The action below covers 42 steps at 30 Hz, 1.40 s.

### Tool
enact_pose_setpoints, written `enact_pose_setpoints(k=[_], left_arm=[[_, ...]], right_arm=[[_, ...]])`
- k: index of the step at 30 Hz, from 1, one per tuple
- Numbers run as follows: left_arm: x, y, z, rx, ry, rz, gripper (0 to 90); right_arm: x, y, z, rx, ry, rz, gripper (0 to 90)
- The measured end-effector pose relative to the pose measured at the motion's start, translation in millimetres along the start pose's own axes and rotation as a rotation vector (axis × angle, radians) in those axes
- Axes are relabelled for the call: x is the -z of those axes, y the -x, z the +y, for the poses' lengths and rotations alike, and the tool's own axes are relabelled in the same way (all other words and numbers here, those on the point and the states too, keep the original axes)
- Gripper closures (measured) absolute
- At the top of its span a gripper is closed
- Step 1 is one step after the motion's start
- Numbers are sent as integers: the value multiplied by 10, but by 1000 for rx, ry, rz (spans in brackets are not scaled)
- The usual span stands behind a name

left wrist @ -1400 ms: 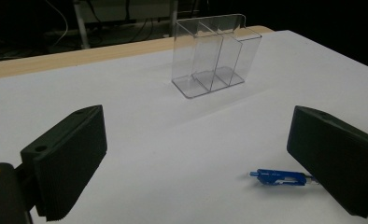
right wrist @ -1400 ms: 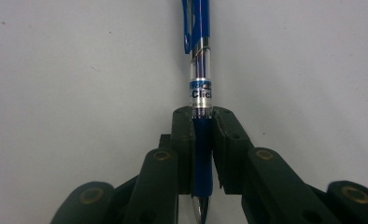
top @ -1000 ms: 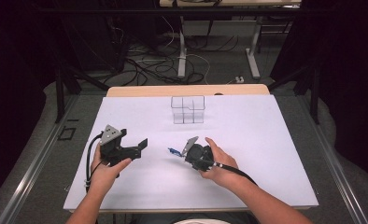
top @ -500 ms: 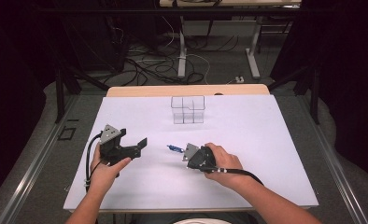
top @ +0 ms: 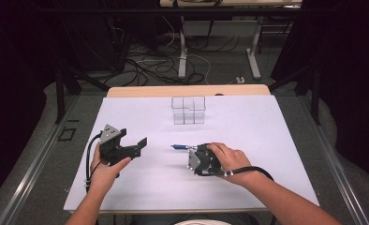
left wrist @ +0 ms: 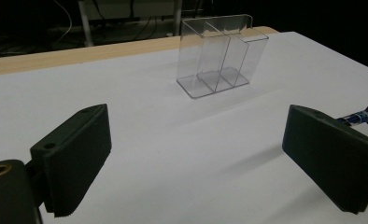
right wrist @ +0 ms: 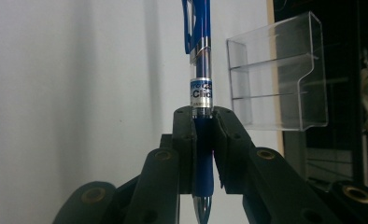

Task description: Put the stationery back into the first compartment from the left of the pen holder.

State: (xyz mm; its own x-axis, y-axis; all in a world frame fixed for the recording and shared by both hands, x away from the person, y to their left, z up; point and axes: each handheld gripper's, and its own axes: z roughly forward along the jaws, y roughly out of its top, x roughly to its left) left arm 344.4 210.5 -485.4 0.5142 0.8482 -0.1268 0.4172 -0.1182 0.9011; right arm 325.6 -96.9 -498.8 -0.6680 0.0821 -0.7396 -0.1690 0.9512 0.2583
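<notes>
One blue clear-barrelled click pen [right wrist: 200,70] is pinched between the pads of the right tongs [right wrist: 204,123], its clip end jutting out ahead of them and its tip pointing back toward the hand, low over the white worktop [top: 248,126]. The step in hand looks like carrying the pen; next it probably needs tipping upright and lifting toward the one clear acrylic three-slot holder [top: 188,110], which stands ahead of both tongs. The left tongs [left wrist: 210,158] hover spread, with nothing between them.

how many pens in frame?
1. A blue pen is clamped in the right gripper, sticking out toward the left gripper in the high view. The clear organizer at the far side of the table looks empty.
</notes>
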Motion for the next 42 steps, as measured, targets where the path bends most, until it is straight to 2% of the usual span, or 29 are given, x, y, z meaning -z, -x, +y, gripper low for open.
enact_pose_setpoints(k=[2,3,4,5,6,7,9,10,11,12,13,15,16,17,18,19,20,22,23,24,25,28,31,33,36,37,39,42], left_arm=[[-15,1,-1,10,6,3,86],[-19,4,0,18,-2,-4,89],[-25,2,4,7,-1,-3,89],[-35,14,4,17,2,-4,104],[-38,15,9,9,2,-5,104],[-43,20,13,6,7,-8,121],[-48,33,18,11,6,-12,136],[-43,33,24,8,-1,-17,146],[-44,34,27,6,0,-15,146],[-47,36,36,14,2,-10,150],[-47,36,36,14,2,-10,153],[-56,38,51,28,3,-16,155],[-57,40,59,26,0,-10,156],[-64,47,65,29,-4,-12,159],[-73,51,71,25,-6,-17,159],[-80,61,72,25,-10,-17,160],[-89,65,74,19,-15,-17,160],[-103,73,79,14,-25,-14,163],[-112,74,90,12,-32,-14,166],[-112,74,90,12,-32,-14,172],[-114,83,96,20,-33,-16,172],[-119,104,125,16,-29,-25,204],[-149,143,160,-3,-27,-41,220],[-183,185,188,-33,-33,-59,240],[-228,262,243,-101,-52,-76,257],[-247,289,265,-118,-59,-85,264],[-298,368,336,-163,-69,-111,280],[-336,423,381,-184,-85,-129,286]], right_arm=[[15,2,-19,57,4,-22,801],[25,-3,-27,73,2,-31,801],[25,-3,-27,73,2,-31,801],[40,-9,-47,127,2,-54,801],[40,-9,-47,127,2,-54,801],[55,-24,-64,189,7,-84,801],[75,-50,-77,233,6,-107,801],[83,-47,-81,271,5,-117,801],[83,-47,-81,271,5,-117,801],[99,-58,-93,323,-1,-138,801],[111,-72,-103,330,-10,-146,801],[127,-66,-116,377,-6,-166,801],[145,-72,-122,382,-27,-160,801],[146,-71,-133,398,-16,-185,801],[146,-71,-133,398,-16,-185,801],[169,-58,-141,431,-29,-185,801],[169,-58,-141,431,-29,-185,801],[178,-53,-157,475,-35,-201,801],[173,-61,-169,482,-29,-220,801],[179,-59,-169,491,-42,-206,801],[179,-59,-169,491,-42,-206,801],[185,-51,-179,533,-45,-215,801],[189,-43,-189,536,-46,-221,801],[192,-34,-199,550,-52,-223,801],[188,-16,-208,561,-53,-238,801],[192,-9,-204,560,-61,-220,801],[194,-10,-202,560,-61,-218,801],[198,-4,-201,560,-60,-212,801]])
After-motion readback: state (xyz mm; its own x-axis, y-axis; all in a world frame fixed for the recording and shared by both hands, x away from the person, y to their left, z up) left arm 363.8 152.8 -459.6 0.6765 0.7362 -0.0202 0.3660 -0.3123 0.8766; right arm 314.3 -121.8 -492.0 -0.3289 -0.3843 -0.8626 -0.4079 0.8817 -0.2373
